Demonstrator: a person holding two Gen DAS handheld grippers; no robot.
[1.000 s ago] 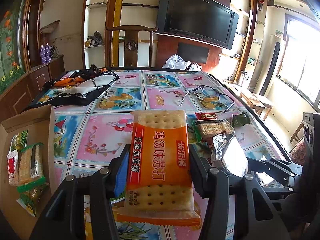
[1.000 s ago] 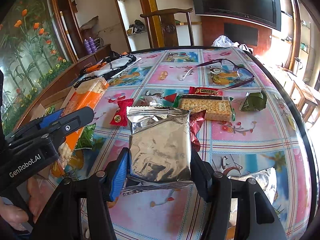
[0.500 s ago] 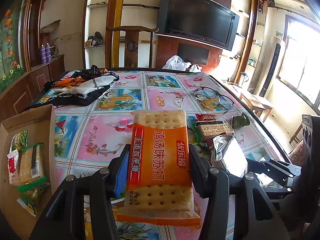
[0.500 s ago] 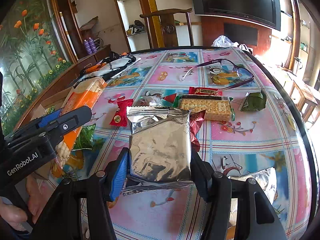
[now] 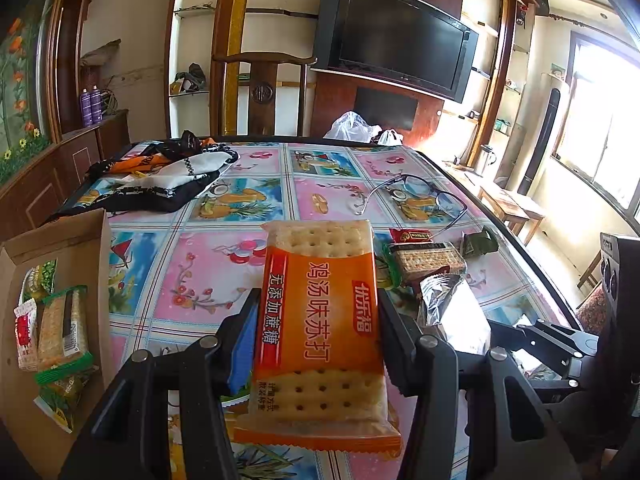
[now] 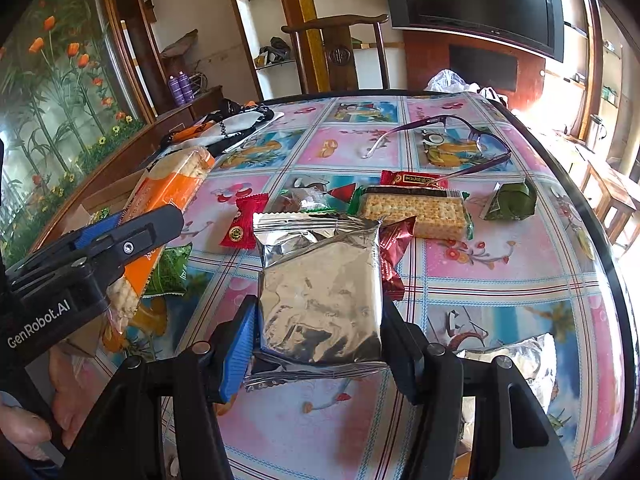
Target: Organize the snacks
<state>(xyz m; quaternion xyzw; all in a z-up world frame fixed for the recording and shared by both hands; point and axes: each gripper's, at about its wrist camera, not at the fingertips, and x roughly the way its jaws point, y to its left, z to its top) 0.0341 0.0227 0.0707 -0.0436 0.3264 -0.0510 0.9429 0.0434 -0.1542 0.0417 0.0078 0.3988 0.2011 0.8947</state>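
An orange cracker pack (image 5: 320, 320) is clamped lengthwise in the left gripper (image 5: 316, 344), nearest the cardboard box (image 5: 76, 240) at its left, while a foil pouch (image 6: 320, 292) is pinched in the right gripper (image 6: 320, 340) above the counter (image 6: 500, 272).

A table (image 6: 500, 280) with patterned cloth bears eyeglasses (image 6: 448, 140), snack packets (image 6: 416, 208) and a scarf (image 5: 160, 180).

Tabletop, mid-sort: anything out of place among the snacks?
Yes: a pair of glasses lies on the table, one temple resting across the red snack packet. It is no snack. Nothing looks spilled or torn.
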